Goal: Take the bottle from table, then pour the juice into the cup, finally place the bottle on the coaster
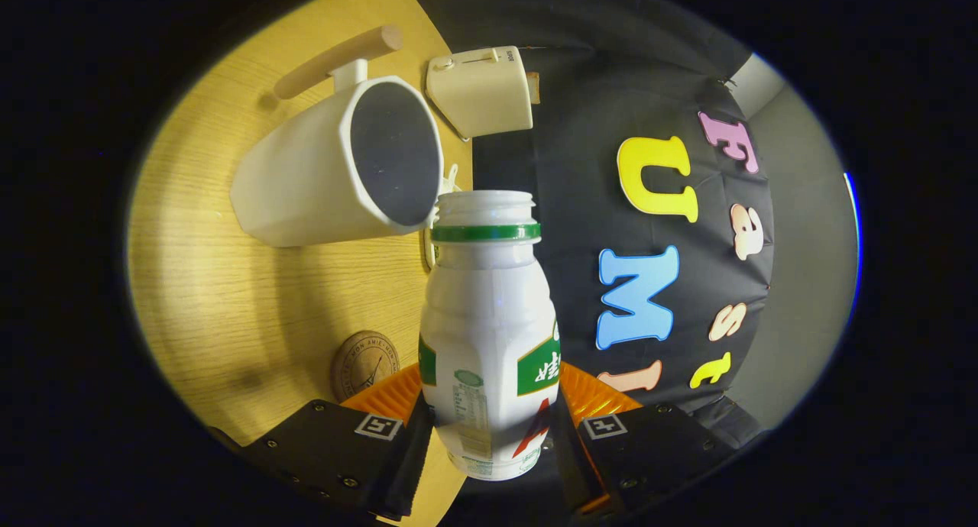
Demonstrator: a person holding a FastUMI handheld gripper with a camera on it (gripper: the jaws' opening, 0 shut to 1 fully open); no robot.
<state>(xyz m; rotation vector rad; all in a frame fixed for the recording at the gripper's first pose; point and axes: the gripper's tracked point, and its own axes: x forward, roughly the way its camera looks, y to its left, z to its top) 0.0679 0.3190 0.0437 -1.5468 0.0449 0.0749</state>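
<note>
A light wood-grain counter point(206, 282) carries the things, and behind it hangs the black cloth wall of the booth, with a strip of grey wall past the cloth's edge. The whole scene appears rolled to one side in the gripper view, so the counter stands like a wall next to the bottle.

On the counter sits a white faceted cup with a dark inside point(336, 168), its open mouth facing toward the bottle's neck. A white stub on the cup's side carries a pale wooden rod handle point(340, 59). Just past the cup stands a cream-coloured boxy appliance with a slot on its top point(481, 92), close to the cloth wall. A small round brown coaster with a stamped pattern point(364, 363) lies on the counter near the fingers, apart from the cup.

The gripper point(489, 428) has its fingers closed on the lower body of a white plastic juice bottle with a green neck ring and green label point(489, 328), one finger on each side. The bottle's cap is off, and its open threaded mouth sits just beside the cup's rim.
</note>
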